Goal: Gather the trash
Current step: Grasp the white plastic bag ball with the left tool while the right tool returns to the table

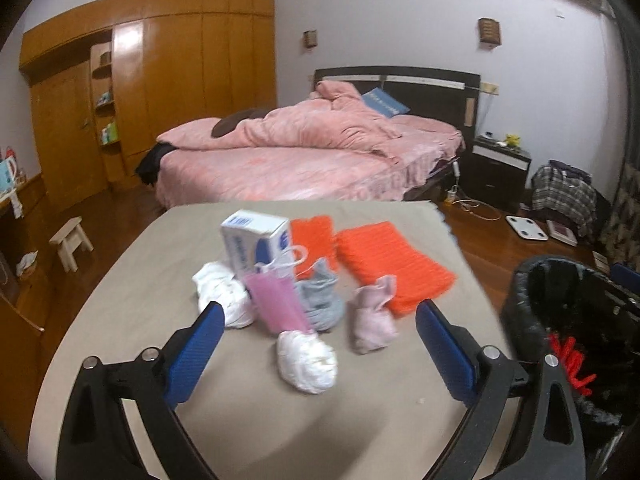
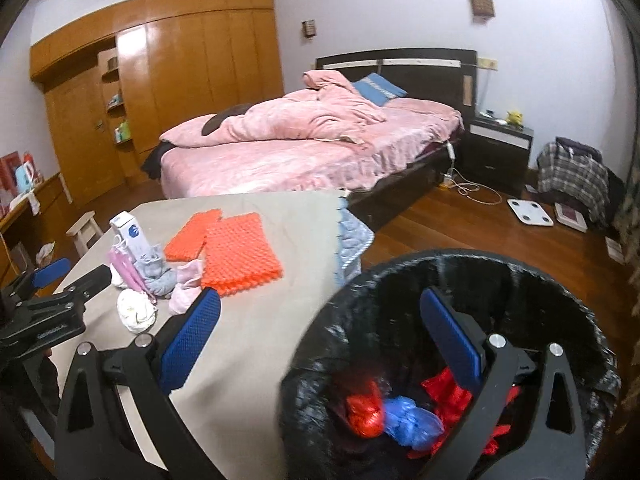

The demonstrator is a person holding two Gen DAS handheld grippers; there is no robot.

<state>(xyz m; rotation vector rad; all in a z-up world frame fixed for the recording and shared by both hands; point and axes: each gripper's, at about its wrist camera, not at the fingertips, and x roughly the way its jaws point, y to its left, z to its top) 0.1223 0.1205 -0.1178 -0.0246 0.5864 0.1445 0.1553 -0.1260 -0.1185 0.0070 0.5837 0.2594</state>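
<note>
— What is on the worktop (image 1: 132, 280)?
— A flat tan cloth covers it. On it lie two crumpled white paper balls (image 1: 307, 363), soft and lumpy. There is a pink mask (image 1: 276, 304) with thin loops, a grey sock (image 1: 322, 300), a pink sock (image 1: 374, 320), a white and blue box (image 1: 256, 240) standing up, and two bumpy orange mats (image 2: 240, 256).
— And the bin (image 2: 560, 292)?
— It is round, beside the worktop, lined with a shiny black bag. Inside are scrunched red and blue bags (image 2: 400, 416).
— What are the tools doing?
— The left tool (image 1: 320, 320) is wide open and holds nothing; one paper ball lies between its blue ribbed pads. The right tool (image 2: 320, 304) is wide open too, empty, one finger over the bin.
— Anything hard to see?
— The bin's bottom is dark, and the left view is blurry.
</note>
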